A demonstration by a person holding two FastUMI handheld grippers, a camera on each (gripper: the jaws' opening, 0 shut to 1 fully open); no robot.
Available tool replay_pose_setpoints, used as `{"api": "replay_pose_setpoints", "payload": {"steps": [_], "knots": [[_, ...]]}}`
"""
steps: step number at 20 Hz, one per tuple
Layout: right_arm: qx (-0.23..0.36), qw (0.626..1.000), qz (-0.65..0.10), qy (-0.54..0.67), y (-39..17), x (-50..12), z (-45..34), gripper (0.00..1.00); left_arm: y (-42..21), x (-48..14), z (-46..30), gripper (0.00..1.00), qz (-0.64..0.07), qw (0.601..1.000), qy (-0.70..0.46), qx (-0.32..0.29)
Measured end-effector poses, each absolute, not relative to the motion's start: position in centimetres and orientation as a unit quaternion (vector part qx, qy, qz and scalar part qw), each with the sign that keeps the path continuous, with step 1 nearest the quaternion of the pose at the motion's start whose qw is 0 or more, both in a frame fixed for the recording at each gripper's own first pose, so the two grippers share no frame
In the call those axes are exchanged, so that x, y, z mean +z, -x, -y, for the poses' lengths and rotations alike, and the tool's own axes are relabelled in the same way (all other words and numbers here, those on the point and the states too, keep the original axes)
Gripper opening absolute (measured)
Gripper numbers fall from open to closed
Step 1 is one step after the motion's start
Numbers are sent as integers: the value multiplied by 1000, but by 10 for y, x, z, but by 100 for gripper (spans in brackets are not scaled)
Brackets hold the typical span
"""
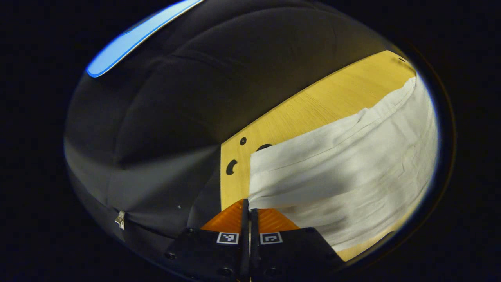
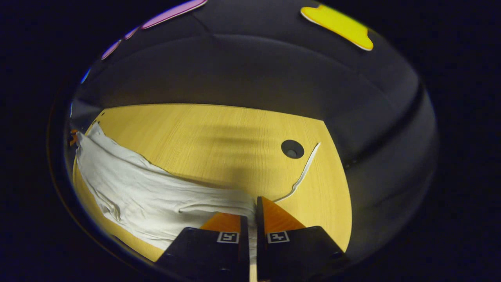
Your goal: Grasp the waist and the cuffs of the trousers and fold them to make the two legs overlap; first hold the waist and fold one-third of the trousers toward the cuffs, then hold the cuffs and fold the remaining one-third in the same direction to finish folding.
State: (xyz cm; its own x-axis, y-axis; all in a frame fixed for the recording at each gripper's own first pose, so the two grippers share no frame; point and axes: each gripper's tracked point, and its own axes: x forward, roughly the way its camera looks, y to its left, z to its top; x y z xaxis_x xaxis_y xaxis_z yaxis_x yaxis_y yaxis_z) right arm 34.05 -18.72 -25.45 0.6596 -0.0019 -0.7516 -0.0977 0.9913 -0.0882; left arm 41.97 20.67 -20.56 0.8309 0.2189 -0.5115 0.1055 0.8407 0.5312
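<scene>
In the left gripper view, the left gripper (image 1: 249, 209) sits at the bottom centre of the frame, its two fingers drawn almost together with only a thin sliver between them. The tips meet the lower left corner of the white trousers (image 1: 344, 172), and the cloth edge seems pinched between them, though the contact itself is too small to see clearly. The trousers spread from that corner across the right half of the frame, lying flat with long soft creases, and run on to the upper right edge. Beneath them is a light wooden table (image 1: 313, 111), bare in a band above the cloth, with three small dark holes (image 1: 231, 167) near its left edge, just beside the fabric. In the right gripper view, the right gripper (image 2: 252, 211) is at the bottom centre, its fingers nearly closed, with white cloth showing in the narrow gap between them. The trousers (image 2: 156, 199) stretch from the fingertips away to the left edge of the frame, rumpled and folded on themselves. A thin white drawstring (image 2: 303, 174) trails from the cloth beside the fingers up to the right across the bare table (image 2: 203, 137), ending near a round dark hole (image 2: 292, 149).
</scene>
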Motion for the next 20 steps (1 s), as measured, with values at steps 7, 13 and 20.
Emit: {"api": "replay_pose_setpoints", "payload": {"steps": [7, 13, 20], "knots": [[-10, 917, -396, 50, -308, -247, 212, 99, -389, -144, -151, 83, -199, 960, -195, 22], [-83, 932, -341, -88, -267, -244, 221, 99, -314, -91, -121, 97, -136, 986, -85, 50], [-134, 918, -348, -138, -253, -268, 235, 100, -237, -110, -88, 97, -150, 986, 30, 68]]}}
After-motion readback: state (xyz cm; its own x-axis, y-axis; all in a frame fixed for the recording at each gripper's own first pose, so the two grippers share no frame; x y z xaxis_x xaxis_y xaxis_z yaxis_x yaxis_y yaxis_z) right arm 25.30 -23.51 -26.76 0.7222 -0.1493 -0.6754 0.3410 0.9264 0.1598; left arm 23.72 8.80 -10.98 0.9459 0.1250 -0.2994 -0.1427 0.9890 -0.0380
